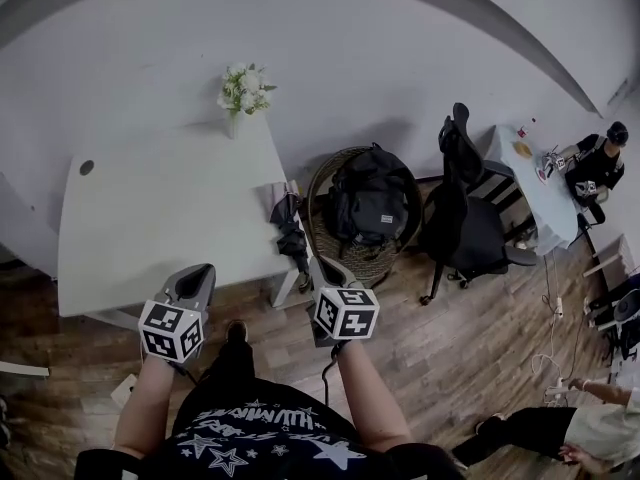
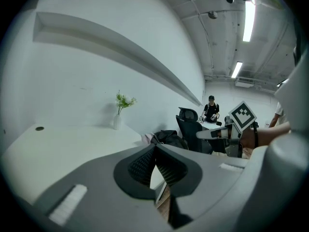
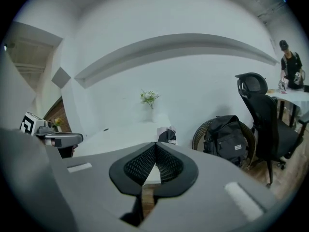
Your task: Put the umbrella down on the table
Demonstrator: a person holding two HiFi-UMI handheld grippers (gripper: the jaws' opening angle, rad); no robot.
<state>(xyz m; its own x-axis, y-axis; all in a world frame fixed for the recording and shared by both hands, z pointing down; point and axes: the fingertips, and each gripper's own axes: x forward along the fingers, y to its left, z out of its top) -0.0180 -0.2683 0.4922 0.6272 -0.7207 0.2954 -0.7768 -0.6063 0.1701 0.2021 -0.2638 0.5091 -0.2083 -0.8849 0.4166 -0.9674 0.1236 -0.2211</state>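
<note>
White table [image 1: 160,208], white flowers [image 1: 245,88], black umbrella [image 1: 291,236] and black backpack [image 1: 370,203] — brown plank floor [image 1: 450,348] — grey left gripper [image 1: 198,276] and right gripper [image 1: 326,266], each cube black-and-white squared.

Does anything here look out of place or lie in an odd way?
Yes. The dark umbrella does not lie flat on the white table: it seems to droop over the table's right edge, so it might slide off toward the floor.

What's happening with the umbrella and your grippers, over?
Left gripper and right gripper: jaws shut, both empty. Umbrella lies at the table's right edge, not held. Nothing between grippers and umbrella.
</note>
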